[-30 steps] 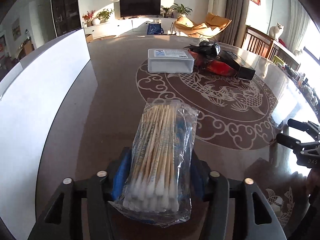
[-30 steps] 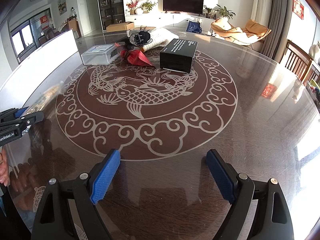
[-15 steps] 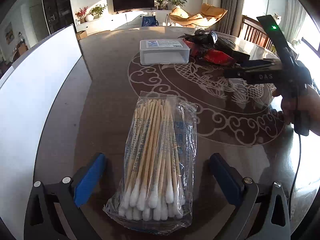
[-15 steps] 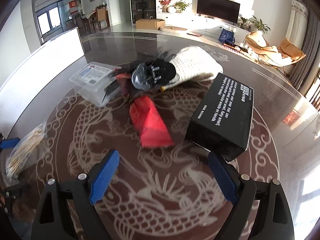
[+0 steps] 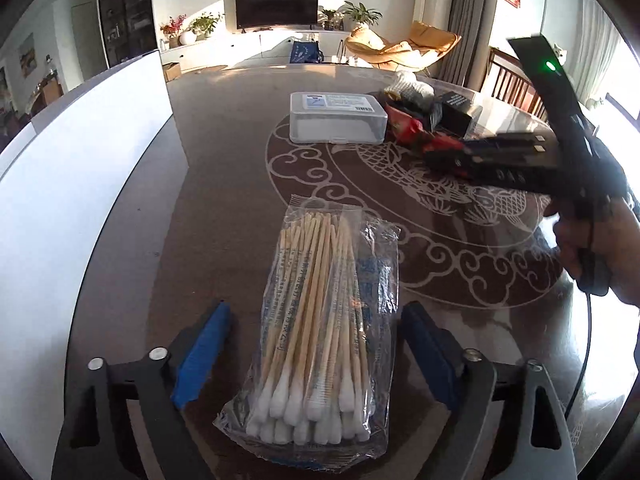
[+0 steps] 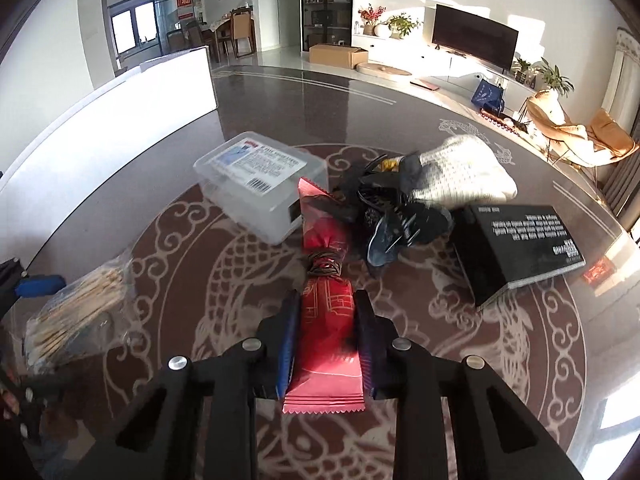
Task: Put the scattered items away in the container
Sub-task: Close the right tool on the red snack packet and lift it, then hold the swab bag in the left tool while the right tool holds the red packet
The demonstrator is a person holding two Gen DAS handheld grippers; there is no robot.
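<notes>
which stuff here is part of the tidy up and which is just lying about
Part of the job:
- red packet, clamped in the right tool
- cotton swab bag, lying between the open fingers of the left tool
- clear plastic box
- black box
- black hair clip tangle
- cream knit cloth

Just lying about:
- TV
- cardboard box
- orange chair

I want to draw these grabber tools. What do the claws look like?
Each claw has black angular arms, silver screws and blue finger pads. The right claw's body shows a green light, white lettering and a thin black cable.
</notes>
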